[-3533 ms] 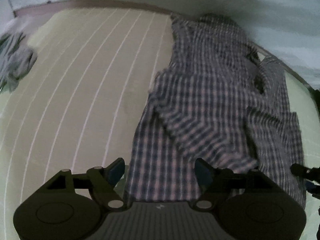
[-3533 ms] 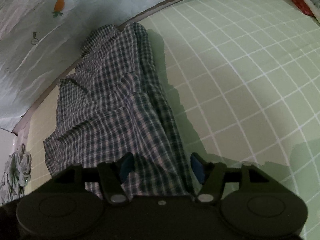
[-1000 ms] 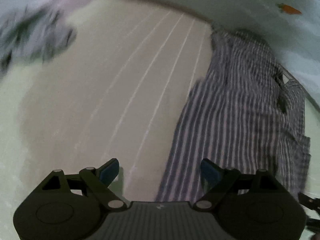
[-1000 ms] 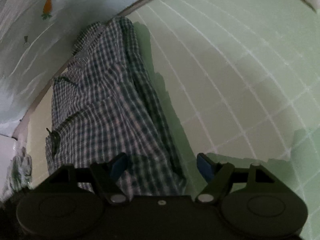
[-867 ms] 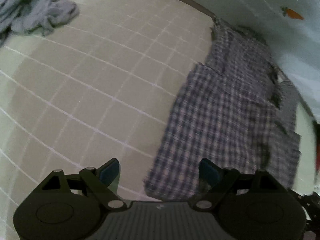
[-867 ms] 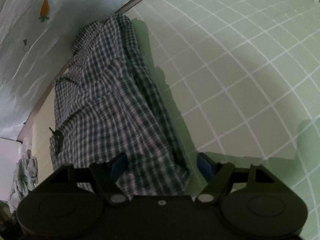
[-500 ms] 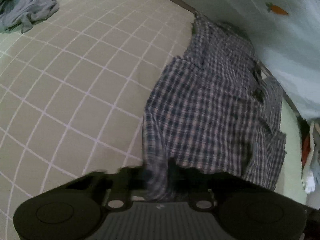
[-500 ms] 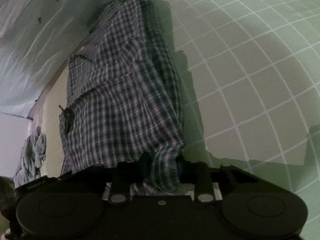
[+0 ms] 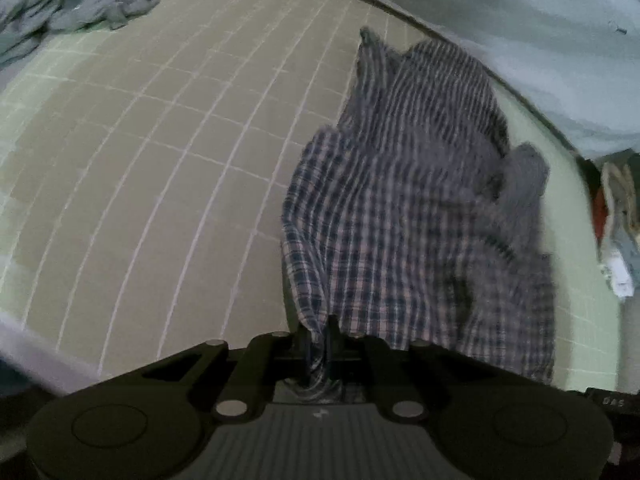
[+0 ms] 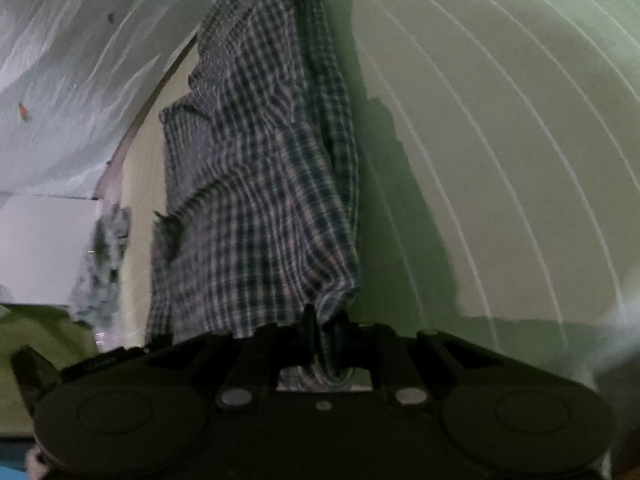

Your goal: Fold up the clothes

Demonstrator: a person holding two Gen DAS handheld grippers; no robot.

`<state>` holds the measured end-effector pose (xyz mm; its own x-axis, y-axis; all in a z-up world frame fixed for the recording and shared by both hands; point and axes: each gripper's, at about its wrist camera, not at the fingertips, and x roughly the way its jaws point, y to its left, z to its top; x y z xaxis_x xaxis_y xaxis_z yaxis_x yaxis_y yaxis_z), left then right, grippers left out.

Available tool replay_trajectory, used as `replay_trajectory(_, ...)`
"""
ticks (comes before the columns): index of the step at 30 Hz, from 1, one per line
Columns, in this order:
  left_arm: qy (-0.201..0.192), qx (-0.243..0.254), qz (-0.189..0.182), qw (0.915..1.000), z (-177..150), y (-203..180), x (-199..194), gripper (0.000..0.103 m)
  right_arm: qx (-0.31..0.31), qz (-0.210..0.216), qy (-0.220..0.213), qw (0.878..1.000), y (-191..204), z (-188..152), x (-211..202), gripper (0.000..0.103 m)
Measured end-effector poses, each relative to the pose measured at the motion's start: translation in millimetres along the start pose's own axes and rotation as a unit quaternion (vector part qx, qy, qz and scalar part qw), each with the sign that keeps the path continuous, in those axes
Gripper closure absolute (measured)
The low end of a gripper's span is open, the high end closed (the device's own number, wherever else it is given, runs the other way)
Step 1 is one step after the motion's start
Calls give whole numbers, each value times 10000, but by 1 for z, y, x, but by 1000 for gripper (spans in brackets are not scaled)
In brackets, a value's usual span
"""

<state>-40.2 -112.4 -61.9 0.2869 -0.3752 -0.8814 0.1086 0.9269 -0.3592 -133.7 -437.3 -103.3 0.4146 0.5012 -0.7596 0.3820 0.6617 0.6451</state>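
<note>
A blue-and-white checked shirt lies lengthwise on a pale green bed sheet with a white grid. Its near hem is raised off the sheet. My left gripper is shut on the hem's left corner, with cloth bunched between the fingers. In the right wrist view the same shirt runs away toward the far edge of the bed, and my right gripper is shut on the hem's right corner. The far end with the collar rests near the wall.
A crumpled grey garment lies at the far left of the sheet; it shows blurred in the right wrist view too. A pale cloth with small carrot prints hangs behind the bed. More clothes sit at the right edge.
Both grippers went from open around the shirt's near hem to shut on its corners. The hem has since lifted and the shirt is bunching toward its far end.
</note>
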Motion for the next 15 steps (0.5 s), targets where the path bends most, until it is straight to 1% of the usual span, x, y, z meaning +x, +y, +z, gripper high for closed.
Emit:
replay_trajectory(3, -168, -8, -154, 9997, 7, -11, -18, 98, 103, 292, 13, 9995, -1, 0, -25, 95)
replay_trajectory(5, -332, -72, -240, 9991, 15, -18, -28, 98, 339, 609, -27, 9976, -4, 6, -36, 95)
replay_trajectory(8, -577, -409, -476, 9964, 29, -27, -38, 98, 690, 1016, -171, 9923, -7, 19, -40, 95)
replay_trajectory(11, -788, -869, -772, 9901, 40, -28, -45, 99, 1039, 1421, -314, 9839, -9, 31, -44, 95)
replay_trajectory(13, -838, -1121, -948, 9856, 50, -28, -43, 99, 1270, 1688, -409, 9766, -11, 39, -47, 95)
replay_trajectory(15, -858, -1382, -1122, 9803, 59, -27, -40, 99, 1359, 1838, -509, 9722, -9, 48, -51, 95)
